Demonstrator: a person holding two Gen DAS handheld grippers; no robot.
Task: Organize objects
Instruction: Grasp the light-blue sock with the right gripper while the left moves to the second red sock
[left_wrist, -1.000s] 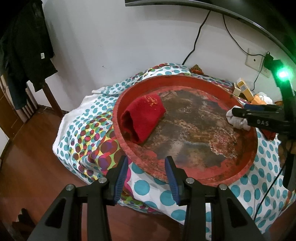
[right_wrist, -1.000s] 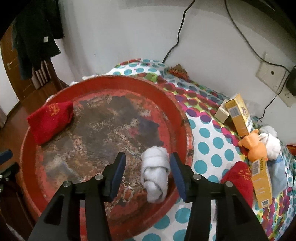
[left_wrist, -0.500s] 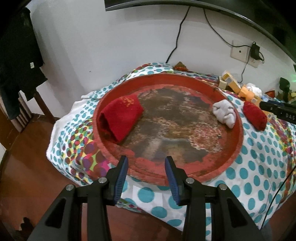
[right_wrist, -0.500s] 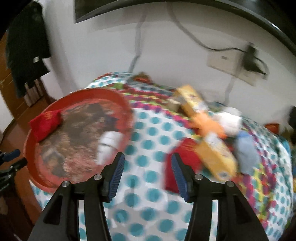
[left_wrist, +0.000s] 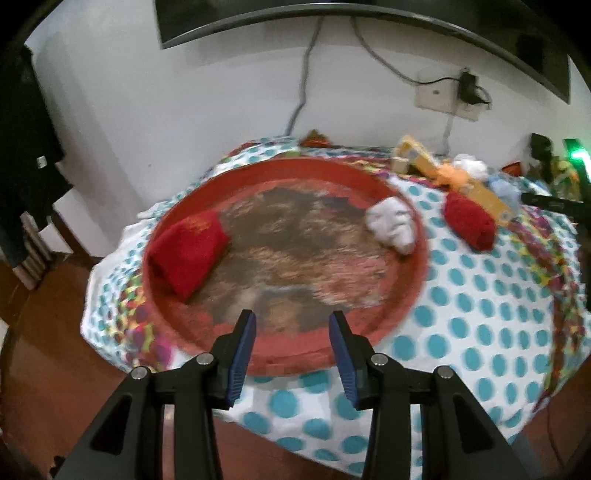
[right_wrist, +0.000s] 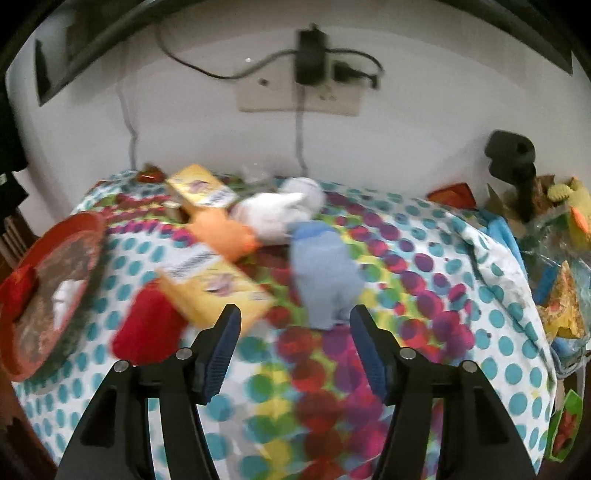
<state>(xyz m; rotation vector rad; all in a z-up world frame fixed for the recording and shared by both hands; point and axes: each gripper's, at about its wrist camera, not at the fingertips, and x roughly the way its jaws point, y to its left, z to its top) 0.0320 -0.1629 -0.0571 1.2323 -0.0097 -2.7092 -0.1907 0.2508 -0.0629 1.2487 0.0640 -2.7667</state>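
The room light is soft and a bit dim, and the white wall (left_wrist: 207, 110) looks grey. Both pictures are smeary, most of all the right wrist one, where the dotted cloth (right_wrist: 424, 266) blurs. Edges bend round, corners go black, and a green light (left_wrist: 576, 155) glows.

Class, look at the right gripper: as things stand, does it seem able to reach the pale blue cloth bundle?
Probably yes. The right gripper is open and empty, its jaws having just been opening, and the pale blue bundle lies straight ahead on the dotted cloth with nothing between them.
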